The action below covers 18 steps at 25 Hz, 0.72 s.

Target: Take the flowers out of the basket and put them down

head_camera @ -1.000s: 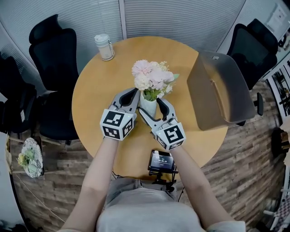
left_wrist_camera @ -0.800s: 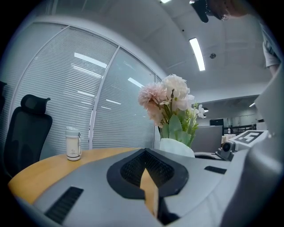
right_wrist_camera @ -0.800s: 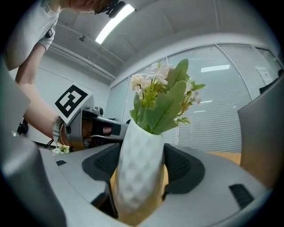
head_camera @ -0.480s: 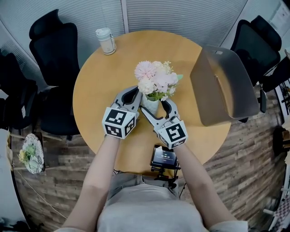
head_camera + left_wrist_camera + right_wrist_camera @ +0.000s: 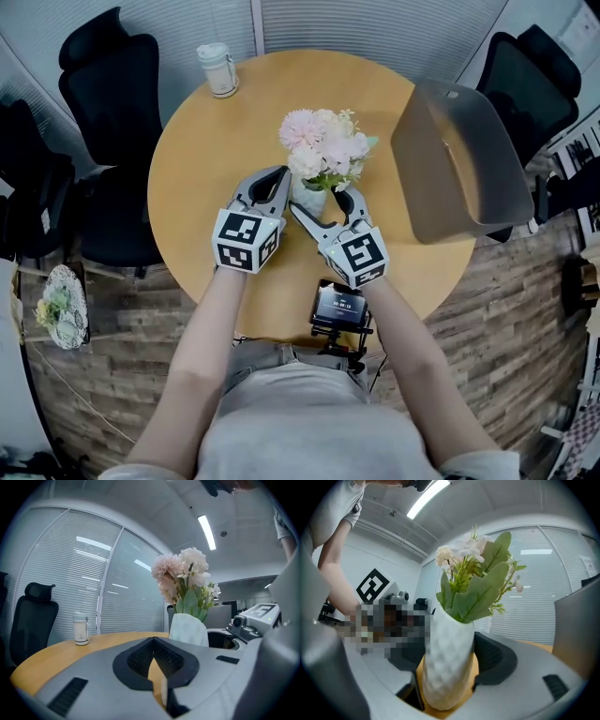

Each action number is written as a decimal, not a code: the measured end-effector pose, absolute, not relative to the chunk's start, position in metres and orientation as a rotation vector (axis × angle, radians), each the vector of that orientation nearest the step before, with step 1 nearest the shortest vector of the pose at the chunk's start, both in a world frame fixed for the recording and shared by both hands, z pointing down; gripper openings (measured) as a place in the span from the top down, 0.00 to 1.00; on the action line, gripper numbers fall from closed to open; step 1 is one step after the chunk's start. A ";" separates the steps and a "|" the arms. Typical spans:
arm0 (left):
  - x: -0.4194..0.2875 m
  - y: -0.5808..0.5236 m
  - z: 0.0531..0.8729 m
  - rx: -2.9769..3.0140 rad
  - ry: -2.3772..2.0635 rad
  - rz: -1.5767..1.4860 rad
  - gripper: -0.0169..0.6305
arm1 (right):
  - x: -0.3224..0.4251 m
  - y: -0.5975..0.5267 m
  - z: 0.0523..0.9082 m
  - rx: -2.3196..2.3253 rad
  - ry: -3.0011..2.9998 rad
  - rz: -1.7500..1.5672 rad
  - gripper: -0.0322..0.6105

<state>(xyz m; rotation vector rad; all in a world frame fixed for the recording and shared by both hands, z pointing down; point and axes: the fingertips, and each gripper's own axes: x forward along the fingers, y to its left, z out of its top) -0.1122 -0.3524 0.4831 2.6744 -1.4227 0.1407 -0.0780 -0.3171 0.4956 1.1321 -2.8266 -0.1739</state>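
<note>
- Not much has moved since a moment ago. The right tongs point(image 5: 322, 201) have kept the white vase point(image 5: 307, 195) between their jaws, and the left tongs point(image 5: 279, 174) have stayed close on its other side.
- Nearest the person, a little screen point(image 5: 337, 307) on a stand shows numbers too small to read.
- Next come the tongs. The right ones squeeze the vase low on its body. The left ones are closed, with nothing in them. Their cubes show black and white squares, no words.
- The vase is out of the basket, near the middle of the round wooden table point(image 5: 206, 169). I cannot tell if its foot touches the wood.
- I think the vase is hard and bumpy and could slip or break. The pink and white flowers point(image 5: 323, 145) look soft and light. Best to hold the vase's body, never the blooms.
- Farther off, the grey basket point(image 5: 469, 159) sits to the right, apart from the vase.
- A white cup point(image 5: 217, 70) stands at the far edge. Its label is too small to read.
</note>
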 end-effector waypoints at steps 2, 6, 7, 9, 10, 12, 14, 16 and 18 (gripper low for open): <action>-0.118 -0.350 0.482 2.659 -1.445 0.130 0.97 | -0.078 -0.317 0.496 1.119 -2.821 -0.168 0.44; -0.128 -0.346 0.478 2.639 -1.478 0.109 0.97 | -0.079 -0.317 0.497 1.117 -2.808 -0.158 0.44; -0.129 -0.345 0.477 2.638 -1.483 0.105 0.97 | -0.078 -0.317 0.497 1.120 -2.804 -0.154 0.44; -0.131 -0.344 0.476 2.634 -1.492 0.099 0.97 | -0.078 -0.317 0.498 1.129 -2.796 -0.145 0.44; -0.133 -0.344 0.476 2.632 -1.497 0.096 0.97 | -0.079 -0.318 0.497 1.131 -2.792 -0.142 0.44; -0.135 -0.342 0.475 2.628 -1.504 0.091 0.97 | -0.080 -0.318 0.497 1.129 -2.785 -0.140 0.44; -0.136 -0.339 0.474 2.629 -1.508 0.086 0.97 | -0.080 -0.318 0.497 1.134 -2.778 -0.147 0.44; -0.135 -0.336 0.473 2.630 -1.510 0.080 0.97 | -0.078 -0.318 0.495 1.155 -2.773 -0.159 0.44; -0.133 -0.333 0.473 2.629 -1.512 0.073 0.97 | -0.074 -0.317 0.492 1.173 -2.777 -0.151 0.42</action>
